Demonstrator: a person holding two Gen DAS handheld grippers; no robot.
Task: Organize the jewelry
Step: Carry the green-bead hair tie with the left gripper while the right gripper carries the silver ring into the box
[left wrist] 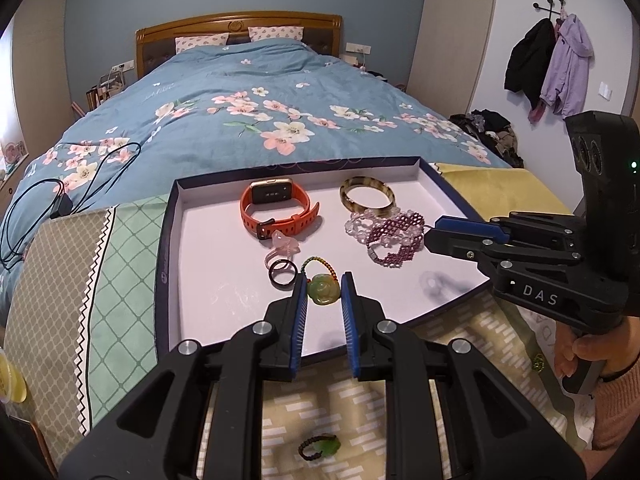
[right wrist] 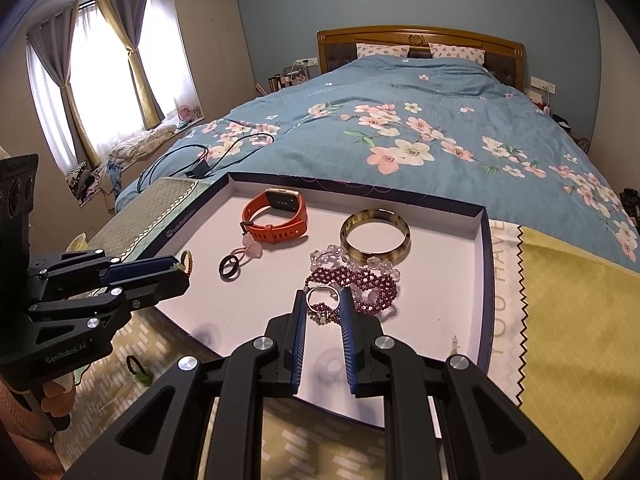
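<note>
A shallow dark-rimmed tray (left wrist: pixel 165 248) (right wrist: pixel 486 280) with a white floor lies on the bed. My left gripper (left wrist: pixel 324 286) (right wrist: pixel 183 269) is shut on a green jade pendant (left wrist: pixel 323 290) with a beaded cord, just above the tray's near part. My right gripper (right wrist: pixel 323 298) (left wrist: pixel 430 235) is shut on a silver ring (right wrist: pixel 322 301), over the tray's right side. In the tray lie an orange watch (left wrist: pixel 276 208) (right wrist: pixel 276 216), an amber bangle (left wrist: pixel 367 197) (right wrist: pixel 375 236), a purple bead bracelet (left wrist: pixel 394 240) (right wrist: pixel 360 280), a clear bead bracelet (left wrist: pixel 358 224), a black ring (left wrist: pixel 282 274) (right wrist: pixel 229 267) and a pink ring (left wrist: pixel 282 246) (right wrist: pixel 253 249).
A green knotted ring (left wrist: pixel 320 446) (right wrist: pixel 140 372) lies on the patterned cloth in front of the tray. A black cable and charger (left wrist: pixel 60 200) (right wrist: pixel 198 168) rest on the floral quilt, left of the tray. Yellow cloth (right wrist: pixel 568 320) lies to the tray's right. A hand (left wrist: pixel 576 350) grips the right gripper's handle.
</note>
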